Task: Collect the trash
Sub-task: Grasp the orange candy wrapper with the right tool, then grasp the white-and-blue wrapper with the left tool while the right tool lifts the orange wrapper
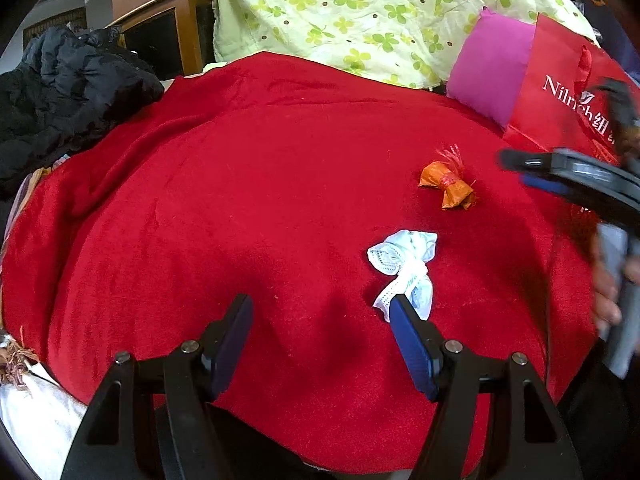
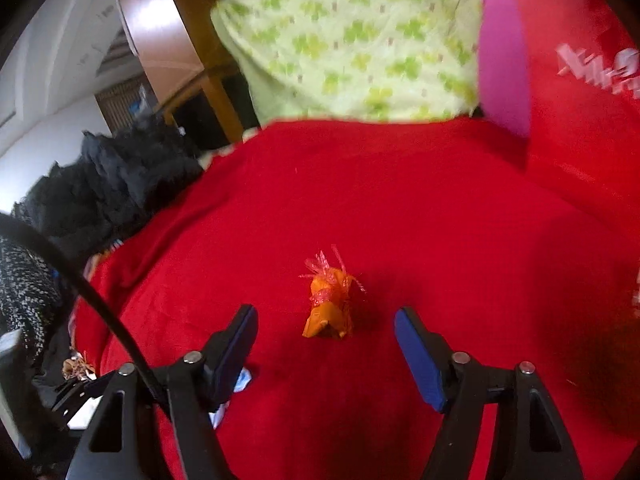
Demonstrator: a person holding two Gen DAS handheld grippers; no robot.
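Closest to the left wrist camera is the left gripper (image 1: 322,322), black with blue pads; its jaws are spread wide and hold nothing, above a soft red fleece blanket (image 1: 240,184). At the far left lies a heap of black puffy clothing (image 1: 68,88); behind it stands a brown wooden cabinet (image 1: 164,28); next comes a pale green cloth with clover leaves (image 1: 360,16). On the blanket, the crumpled white tissue knotted like a bow (image 1: 406,268) lies right by the tip of the gripper's right finger; I cannot tell if they touch. Further back and to the right sits the small orange wrapper tied with shiny red tinsel (image 1: 448,184), apart from the tissue. Then comes a pink square pillow (image 1: 490,72), and beside it a red paper bag with white letters (image 1: 560,92). At the right edge the other tool shows, blurry.

In the right wrist view, the right gripper (image 2: 326,326) is also spread wide and holds nothing; the orange wrapper (image 2: 330,306) lies on the red blanket (image 2: 400,200) between its two fingertips, touching neither. The red bag (image 2: 580,100) is at the far right.
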